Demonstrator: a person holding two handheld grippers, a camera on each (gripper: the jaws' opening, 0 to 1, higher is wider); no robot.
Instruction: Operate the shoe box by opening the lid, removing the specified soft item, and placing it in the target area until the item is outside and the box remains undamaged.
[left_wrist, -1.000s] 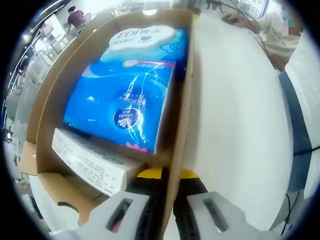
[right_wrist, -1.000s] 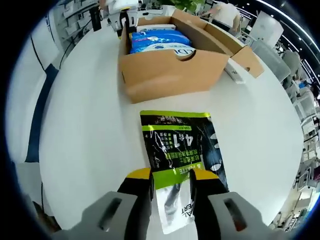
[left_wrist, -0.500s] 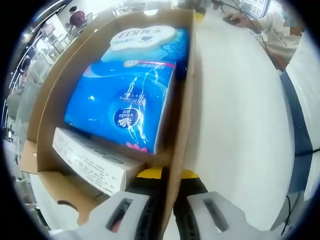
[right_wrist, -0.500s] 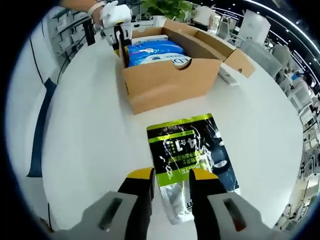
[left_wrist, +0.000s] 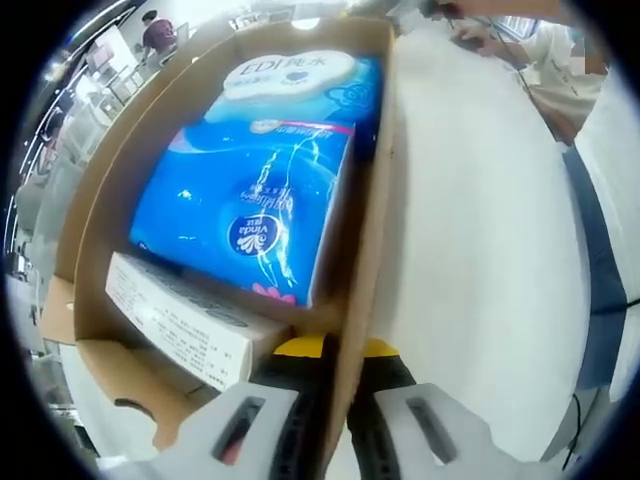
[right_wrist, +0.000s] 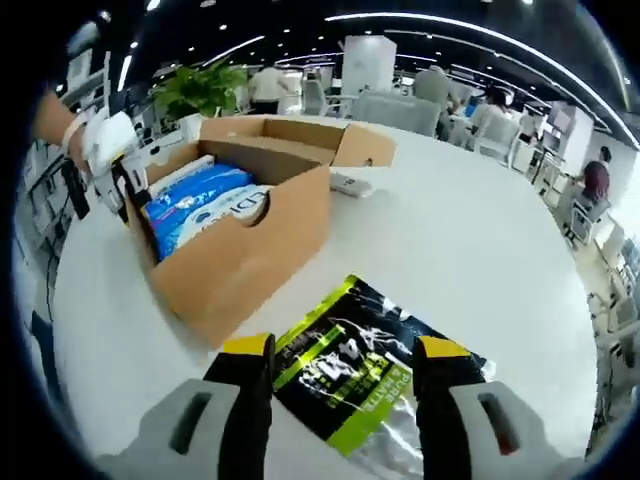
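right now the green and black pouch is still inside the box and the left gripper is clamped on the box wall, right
Not quite. The right gripper view shows the green and black pouch lying on the white table, outside the box. The left gripper is clamped on the box wall.

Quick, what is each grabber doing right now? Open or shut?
Left gripper: shut on the cardboard box wall.
Right gripper: open, holding nothing, above the green and black pouch lying on the table.

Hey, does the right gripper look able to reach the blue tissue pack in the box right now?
Probably yes. The right gripper is open, the shoe box has no lid over it, and the blue tissue pack lies exposed on top; only the box's front wall and the green pouch lie between.
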